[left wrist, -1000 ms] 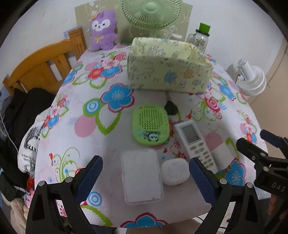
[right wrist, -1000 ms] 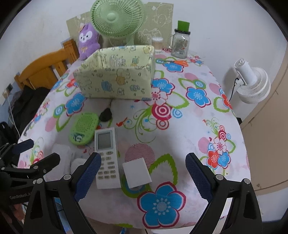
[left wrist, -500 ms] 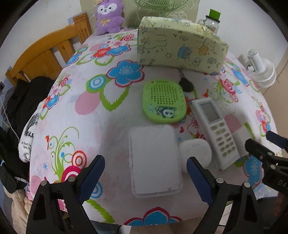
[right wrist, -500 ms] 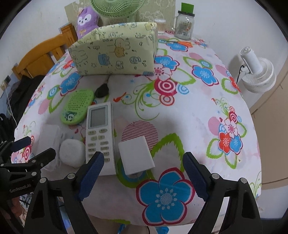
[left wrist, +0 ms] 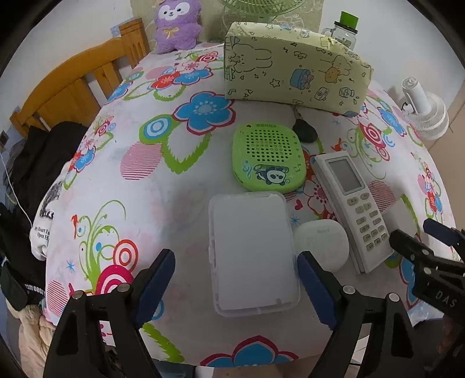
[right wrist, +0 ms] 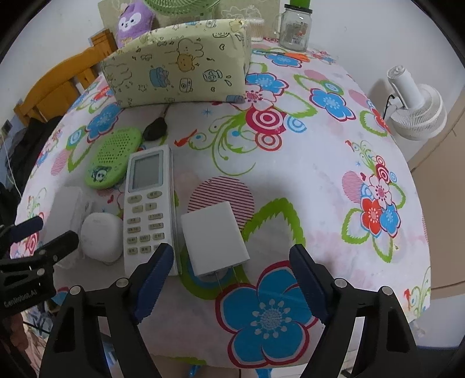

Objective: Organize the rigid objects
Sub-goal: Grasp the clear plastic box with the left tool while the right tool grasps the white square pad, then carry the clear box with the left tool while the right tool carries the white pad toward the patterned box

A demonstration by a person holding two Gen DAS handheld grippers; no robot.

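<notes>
On the flowered table lie a clear flat plastic case [left wrist: 251, 250], a white round puck [left wrist: 322, 242], a white remote [left wrist: 353, 206], a green perforated pad [left wrist: 268, 157] and a small black fob [left wrist: 304, 131]. A white charger block [right wrist: 215, 238] lies right of the remote [right wrist: 149, 203]. A pale green fabric box [left wrist: 293, 77] stands behind them. My left gripper [left wrist: 237, 286] is open, its fingers on either side of the case's near end. My right gripper [right wrist: 232, 283] is open just in front of the charger block.
A purple plush [left wrist: 177, 24], a green fan [right wrist: 180, 4] and a glass jar [right wrist: 295, 27] stand at the table's far side. A wooden chair [left wrist: 75, 87] with dark clothes is at the left. A white floor fan [right wrist: 415, 107] stands off the right edge.
Both grippers have moved forward and down toward the table. The case and the charger block now sit closer between their open fingers. No object has moved.
</notes>
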